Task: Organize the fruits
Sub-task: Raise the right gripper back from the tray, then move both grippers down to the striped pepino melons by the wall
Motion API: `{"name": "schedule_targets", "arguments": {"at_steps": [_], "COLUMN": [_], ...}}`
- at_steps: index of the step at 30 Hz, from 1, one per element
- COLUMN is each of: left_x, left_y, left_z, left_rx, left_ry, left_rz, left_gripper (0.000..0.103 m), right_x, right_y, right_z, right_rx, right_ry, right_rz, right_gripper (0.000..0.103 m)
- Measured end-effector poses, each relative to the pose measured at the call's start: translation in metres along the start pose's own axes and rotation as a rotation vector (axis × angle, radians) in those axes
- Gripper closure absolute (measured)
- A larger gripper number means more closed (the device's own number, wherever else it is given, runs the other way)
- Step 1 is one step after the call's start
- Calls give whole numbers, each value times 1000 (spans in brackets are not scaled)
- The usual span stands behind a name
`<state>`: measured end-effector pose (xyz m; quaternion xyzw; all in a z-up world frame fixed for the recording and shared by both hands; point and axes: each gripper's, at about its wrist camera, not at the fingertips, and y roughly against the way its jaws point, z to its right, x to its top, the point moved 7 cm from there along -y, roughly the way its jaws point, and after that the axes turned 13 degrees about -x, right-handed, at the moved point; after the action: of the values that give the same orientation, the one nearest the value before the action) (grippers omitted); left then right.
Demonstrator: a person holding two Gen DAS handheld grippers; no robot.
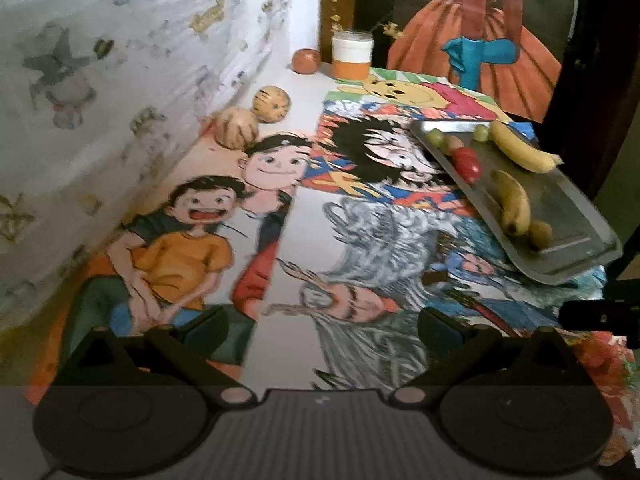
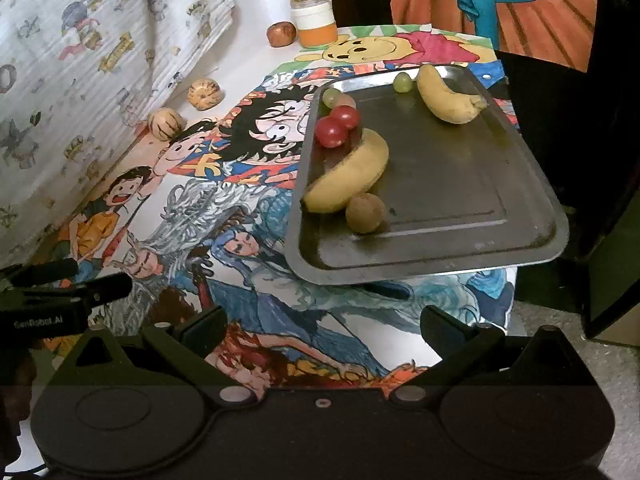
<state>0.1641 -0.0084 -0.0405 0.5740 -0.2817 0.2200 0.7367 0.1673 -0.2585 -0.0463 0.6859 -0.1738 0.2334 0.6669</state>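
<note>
Both grippers — left gripper (image 1: 322,330), right gripper (image 2: 324,330) — gape wide, empty, short of the tray (image 2: 520,184). On it: bananas (image 2: 348,176), tomatoes (image 2: 331,132), grapes (image 2: 402,82), a kiwi (image 2: 365,213).

wall (image 2: 80,60) — cartoon-print sheet | table (image 2: 280,320) — cartoon drawings | floor (image 2: 580,380) — speckled grey

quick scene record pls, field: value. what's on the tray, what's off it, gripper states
tray: metal, on the table's right side
on tray: two bananas, two red tomatoes, green grapes, kiwi
off tray: two striped melons, orange-brown fruit, all by the wall
jar: beside that fruit
left gripper: open, empty
right gripper: open, empty
</note>
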Motion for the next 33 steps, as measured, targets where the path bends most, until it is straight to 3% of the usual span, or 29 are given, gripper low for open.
{"name": "schedule_targets", "arguments": {"at_steps": [8, 11, 14, 18, 21, 24, 27, 30, 33], "left_x": [24, 46, 74, 108, 126, 142, 152, 154, 152], "left_y": [21, 40, 64, 89, 98, 103, 97, 72, 33], "left_z": [-31, -36, -32, -28, -23, -13, -7, -10, -20], "left_rx": [60, 70, 85, 90, 127, 148, 149, 124, 81], "left_ry": [33, -6, -75, -130, -160, -215, -258, -242, -192], "left_rz": [68, 132, 219, 316, 345, 369, 403, 397, 345], "left_gripper": [0, 0, 0, 0, 0, 0, 0, 0, 0], "right_x": [35, 67, 114, 176, 221, 262, 284, 295, 297], "right_y": [22, 45, 85, 137, 154, 153, 145, 117, 73], "right_z": [-14, -25, -35, -55, -76, -100, -122, -136, -146], "right_rx": [61, 87, 103, 233, 384, 486, 556, 603, 614], "right_ry": [28, 123, 235, 320, 353, 413, 573, 713, 814], "right_rz": [49, 134, 285, 424, 444, 405, 428, 519, 510], "right_gripper": [1, 1, 1, 0, 0, 0, 0, 0, 0]}}
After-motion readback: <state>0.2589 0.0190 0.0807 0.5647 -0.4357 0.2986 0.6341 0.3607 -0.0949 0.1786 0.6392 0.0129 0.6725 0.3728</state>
